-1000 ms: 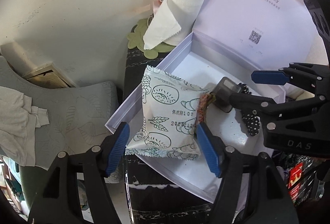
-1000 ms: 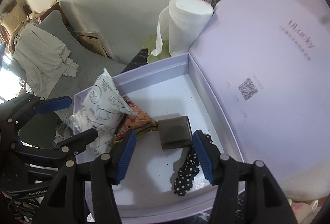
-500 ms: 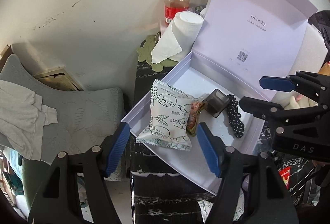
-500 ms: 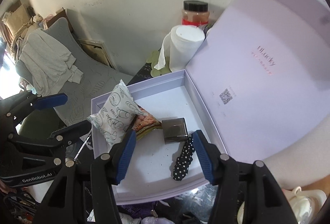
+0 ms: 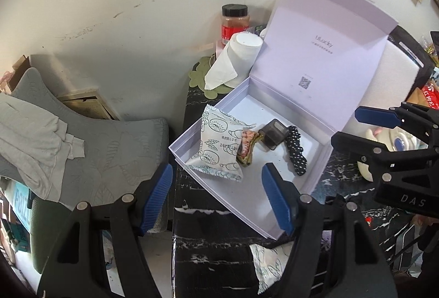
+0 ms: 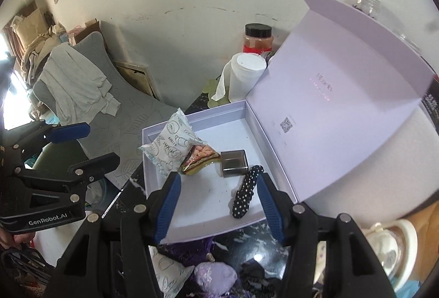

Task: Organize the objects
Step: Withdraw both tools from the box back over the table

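Note:
An open lilac box (image 5: 247, 196) (image 6: 203, 218) with its lid up sits on a black marble table. Inside lie a white printed snack packet (image 5: 216, 147) (image 6: 167, 147), an orange snack packet (image 5: 248, 144) (image 6: 200, 156), a dark translucent case (image 5: 274, 134) (image 6: 234, 159) and a black polka-dot hair clip (image 5: 296, 151) (image 6: 245, 192). My left gripper (image 5: 216, 196) is open and empty, held back above the box's near corner. My right gripper (image 6: 219, 204) is open and empty above the box's front edge.
A paper roll (image 5: 241, 56) (image 6: 244, 75) and a red spice jar (image 5: 234, 23) (image 6: 258, 38) stand behind the box by the wall. Another white packet (image 5: 271, 265) (image 6: 167, 273) and a lilac pouch (image 6: 216, 277) lie on the table in front. A grey cushioned chair (image 5: 96, 149) stands to the left.
Both grippers have pulled back and up from the box, so it looks smaller and its whole lid shows. The things in the box have not moved.

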{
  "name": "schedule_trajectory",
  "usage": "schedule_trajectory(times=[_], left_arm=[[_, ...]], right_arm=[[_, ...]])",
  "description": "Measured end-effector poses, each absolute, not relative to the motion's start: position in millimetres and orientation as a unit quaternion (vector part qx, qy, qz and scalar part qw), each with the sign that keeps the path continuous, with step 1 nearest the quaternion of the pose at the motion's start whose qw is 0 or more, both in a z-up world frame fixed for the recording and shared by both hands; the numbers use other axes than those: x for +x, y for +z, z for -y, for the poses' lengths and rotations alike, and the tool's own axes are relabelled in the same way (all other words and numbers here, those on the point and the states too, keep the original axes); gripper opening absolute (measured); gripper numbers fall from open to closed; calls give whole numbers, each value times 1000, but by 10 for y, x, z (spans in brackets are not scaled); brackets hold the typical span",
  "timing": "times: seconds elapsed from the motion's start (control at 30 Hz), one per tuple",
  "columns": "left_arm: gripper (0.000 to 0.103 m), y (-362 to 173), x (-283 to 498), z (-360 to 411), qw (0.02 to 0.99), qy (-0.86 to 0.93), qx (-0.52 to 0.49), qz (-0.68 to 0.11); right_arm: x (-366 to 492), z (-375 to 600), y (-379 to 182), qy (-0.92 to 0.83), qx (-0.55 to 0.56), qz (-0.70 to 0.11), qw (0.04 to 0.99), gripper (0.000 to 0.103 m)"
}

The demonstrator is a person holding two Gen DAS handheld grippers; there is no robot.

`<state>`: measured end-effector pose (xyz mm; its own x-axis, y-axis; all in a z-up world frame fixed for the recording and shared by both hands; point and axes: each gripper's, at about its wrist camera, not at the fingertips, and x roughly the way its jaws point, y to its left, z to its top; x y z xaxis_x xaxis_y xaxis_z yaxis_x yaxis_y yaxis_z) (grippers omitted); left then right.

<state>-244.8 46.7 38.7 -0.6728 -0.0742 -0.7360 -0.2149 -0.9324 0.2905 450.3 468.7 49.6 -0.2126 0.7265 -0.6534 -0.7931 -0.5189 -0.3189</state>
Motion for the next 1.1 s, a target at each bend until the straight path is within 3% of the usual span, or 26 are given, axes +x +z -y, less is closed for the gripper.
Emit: schedule_trajectory(times=[0.47,1.1], left_arm=[[66,529,-1714,-667,43,903,-391,-174],[66,186,-1035,-1010,61,896,-413,-150]], right_arm=[[4867,-4060,613,788,-381,-32,483,58],[5635,-3618,372,778,-395,-66,484,58]])
